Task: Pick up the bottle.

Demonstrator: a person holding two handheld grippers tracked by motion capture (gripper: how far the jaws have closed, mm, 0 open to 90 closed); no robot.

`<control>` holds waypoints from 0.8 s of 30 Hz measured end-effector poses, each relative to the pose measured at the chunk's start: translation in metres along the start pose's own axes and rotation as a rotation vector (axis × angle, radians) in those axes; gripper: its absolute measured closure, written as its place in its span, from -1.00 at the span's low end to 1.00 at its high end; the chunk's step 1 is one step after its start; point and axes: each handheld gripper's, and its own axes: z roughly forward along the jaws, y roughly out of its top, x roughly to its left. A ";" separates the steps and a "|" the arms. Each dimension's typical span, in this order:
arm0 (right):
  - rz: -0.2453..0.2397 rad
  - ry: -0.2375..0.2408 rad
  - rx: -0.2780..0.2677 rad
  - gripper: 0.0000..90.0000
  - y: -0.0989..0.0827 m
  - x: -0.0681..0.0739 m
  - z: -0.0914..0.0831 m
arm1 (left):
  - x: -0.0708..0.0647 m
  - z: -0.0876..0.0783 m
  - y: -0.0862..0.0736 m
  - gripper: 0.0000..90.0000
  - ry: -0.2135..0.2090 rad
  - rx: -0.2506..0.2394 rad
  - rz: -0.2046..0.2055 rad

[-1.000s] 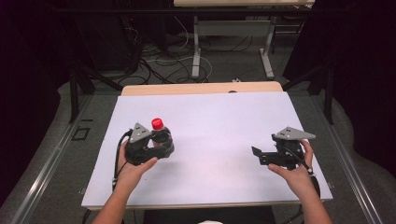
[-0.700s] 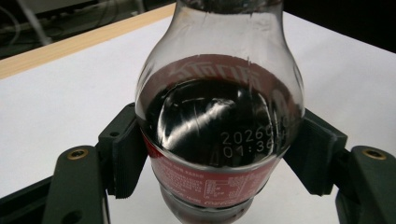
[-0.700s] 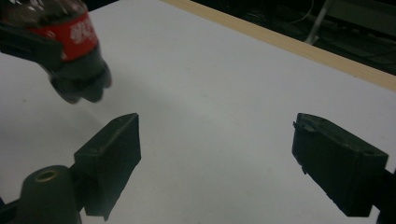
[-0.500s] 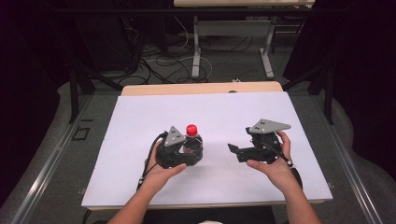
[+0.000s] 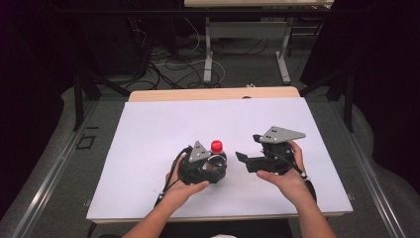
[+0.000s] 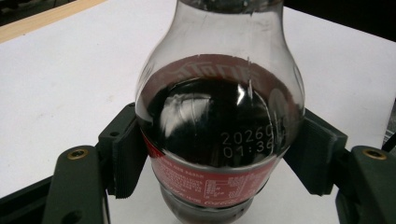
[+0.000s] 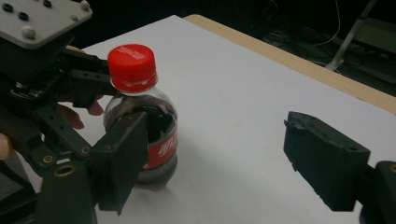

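Left gripper [image 5: 214,166] clamped on small cola bottle [image 5: 216,157], upright on white desk [image 5: 148,134]. Right gripper [image 5: 243,157] just beside it, jaws apart and empty, just been closing.

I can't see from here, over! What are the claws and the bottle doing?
Left claw shut on cola bottle, upright on table. Right claw open, just been closing, nothing between. Path clear.

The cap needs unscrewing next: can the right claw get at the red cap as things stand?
Probably yes. The red cap stands bare above the left claw, which clamps the bottle lower down; the right claw, jaws just closing, is beside it.
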 end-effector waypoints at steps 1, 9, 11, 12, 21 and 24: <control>0.006 0.006 -0.003 -0.49 0.000 0.002 0.000 | 0.000 0.000 0.000 -0.33 -0.001 0.006 0.009; 0.016 0.035 -0.006 -0.43 0.000 0.009 0.000 | -0.005 0.004 -0.005 -0.33 -0.010 0.013 0.015; 0.023 0.047 -0.001 -0.41 -0.001 0.009 0.001 | -0.005 0.004 -0.004 -0.33 -0.020 0.020 0.020; 0.019 0.052 -0.001 -0.40 -0.001 0.010 0.002 | -0.007 0.005 -0.005 -0.33 -0.018 0.011 0.014; 0.011 0.092 0.018 -0.27 0.004 0.017 0.006 | -0.013 0.006 -0.006 -0.33 -0.026 0.011 0.020; -0.007 0.103 0.031 -0.25 0.007 0.020 0.009 | -0.014 0.007 -0.006 -0.33 -0.027 0.011 0.029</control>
